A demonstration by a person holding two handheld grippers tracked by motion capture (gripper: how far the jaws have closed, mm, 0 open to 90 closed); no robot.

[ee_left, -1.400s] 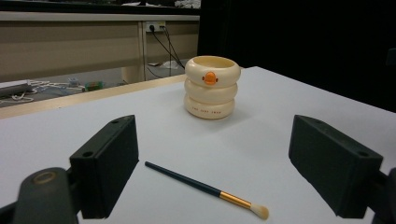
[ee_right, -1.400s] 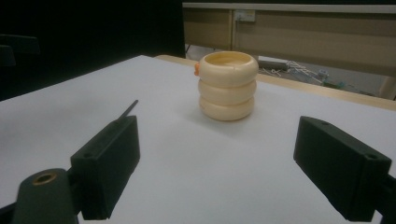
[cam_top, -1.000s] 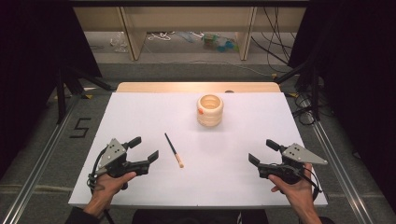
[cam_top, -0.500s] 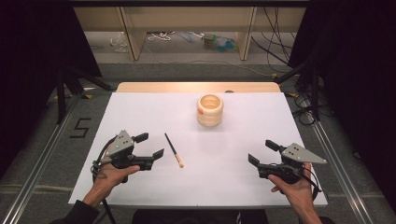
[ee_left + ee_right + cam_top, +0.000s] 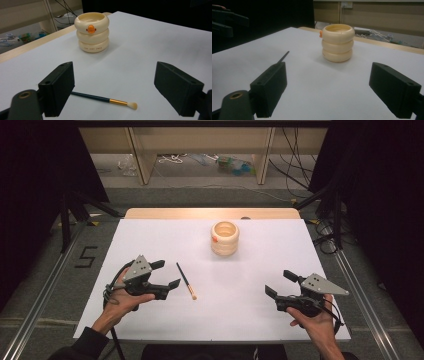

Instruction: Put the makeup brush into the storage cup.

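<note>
White table (image 5: 150, 240), brush (image 5: 185, 280) flat near front-left, tip twd person, left gripper (image 5: 167, 274) wide open – empty – just beside brush, right gripper (image 5: 279, 284) open, empty, well apart, cream cup (image 5: 225, 238) further back

Black number 5 on the floor (image 5: 86, 257) left of the table

You worked at a white table (image 5: 240, 320) whose far edge showed a strip of pale wood (image 5: 165, 213). Beyond it stood a light wooden shelf unit (image 5: 142, 155) with cables (image 5: 172, 158) and small clutter on the grey floor (image 5: 210, 195) beneath. Black curtains (image 5: 35, 160) closed in both sides, a metal rail (image 5: 45, 290) ran along the left, and a "5" (image 5: 86, 256) was marked on the floor
</note>
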